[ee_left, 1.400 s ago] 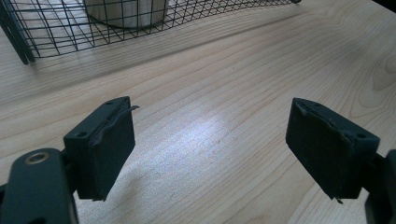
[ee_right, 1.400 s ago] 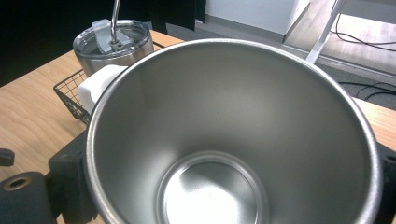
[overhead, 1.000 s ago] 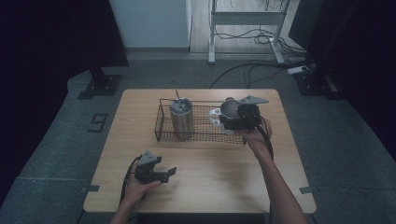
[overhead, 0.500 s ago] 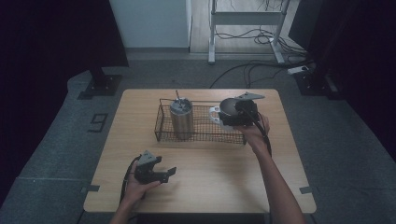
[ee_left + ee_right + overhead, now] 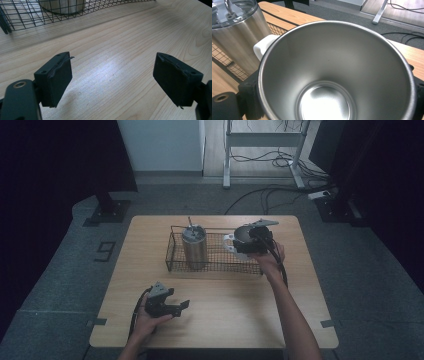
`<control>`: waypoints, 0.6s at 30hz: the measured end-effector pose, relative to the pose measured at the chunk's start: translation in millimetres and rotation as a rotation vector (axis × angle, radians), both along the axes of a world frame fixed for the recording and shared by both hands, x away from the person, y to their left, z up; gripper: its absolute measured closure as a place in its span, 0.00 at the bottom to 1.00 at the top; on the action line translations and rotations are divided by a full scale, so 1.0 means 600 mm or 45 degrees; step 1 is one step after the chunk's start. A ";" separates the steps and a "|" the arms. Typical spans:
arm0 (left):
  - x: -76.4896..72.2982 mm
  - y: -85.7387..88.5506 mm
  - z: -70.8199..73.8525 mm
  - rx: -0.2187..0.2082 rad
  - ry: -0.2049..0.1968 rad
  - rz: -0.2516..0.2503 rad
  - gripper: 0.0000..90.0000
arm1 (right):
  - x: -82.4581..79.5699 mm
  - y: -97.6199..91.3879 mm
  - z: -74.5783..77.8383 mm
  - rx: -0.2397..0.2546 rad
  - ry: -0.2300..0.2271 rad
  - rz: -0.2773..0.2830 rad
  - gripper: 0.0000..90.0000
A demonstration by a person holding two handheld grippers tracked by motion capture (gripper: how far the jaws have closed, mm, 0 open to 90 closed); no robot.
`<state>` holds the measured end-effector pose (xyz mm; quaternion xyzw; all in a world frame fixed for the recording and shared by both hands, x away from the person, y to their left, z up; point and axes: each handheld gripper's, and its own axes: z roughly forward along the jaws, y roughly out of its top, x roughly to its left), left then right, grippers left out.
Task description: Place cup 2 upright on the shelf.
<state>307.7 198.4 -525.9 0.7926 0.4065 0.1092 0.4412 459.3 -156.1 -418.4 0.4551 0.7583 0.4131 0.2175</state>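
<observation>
Well, the right gripper (image 5: 241, 243) had its jaws clamped on the steel cup (image 5: 244, 235), one on either side of the wall; in the right gripper view the cup (image 5: 332, 75) opened straight at the camera, bare and shiny inside, with its white handle (image 5: 262, 47) sticking out at the left. From the high view the cup sat at the right end of the wire basket (image 5: 220, 256), over the mesh; whether it touched the basket floor I couldn't tell. Over in the left part of that basket stood the lidded steel tumbler (image 5: 194, 248), upright, a straw rising from its lid; it stood well apart from the cup. Meanwhile the left gripper (image 5: 181, 306) lay low over the near left part of the bench (image 5: 235, 315), held in the person's left hand (image 5: 150, 317); its jaws gaped wide with nothing between them, just bare wood underneath in the left gripper view, and the basket beyond.
</observation>
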 end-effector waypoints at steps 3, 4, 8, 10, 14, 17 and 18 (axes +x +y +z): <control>0.000 0.000 0.000 0.001 0.001 -0.001 0.18 | 0.005 0.001 -0.006 0.000 0.011 -0.001 0.08; 0.000 0.000 0.000 0.001 0.001 -0.001 0.18 | 0.006 0.001 -0.008 -0.003 0.011 -0.002 0.08; 0.000 -0.001 -0.002 0.006 0.007 -0.002 0.18 | 0.011 0.001 -0.014 -0.004 0.023 -0.011 0.08; 0.000 -0.002 -0.002 0.010 0.006 -0.004 0.18 | 0.014 0.001 -0.020 -0.006 0.030 -0.018 0.08; -0.001 -0.002 -0.002 0.010 0.005 -0.004 0.18 | 0.019 0.000 -0.030 -0.004 0.042 -0.026 0.08; -0.001 -0.001 -0.003 0.013 0.007 -0.001 0.18 | 0.027 -0.001 -0.043 -0.013 0.065 -0.041 0.08; 0.000 -0.001 -0.003 0.012 0.007 -0.001 0.18 | 0.029 -0.002 -0.046 -0.014 0.073 -0.045 0.08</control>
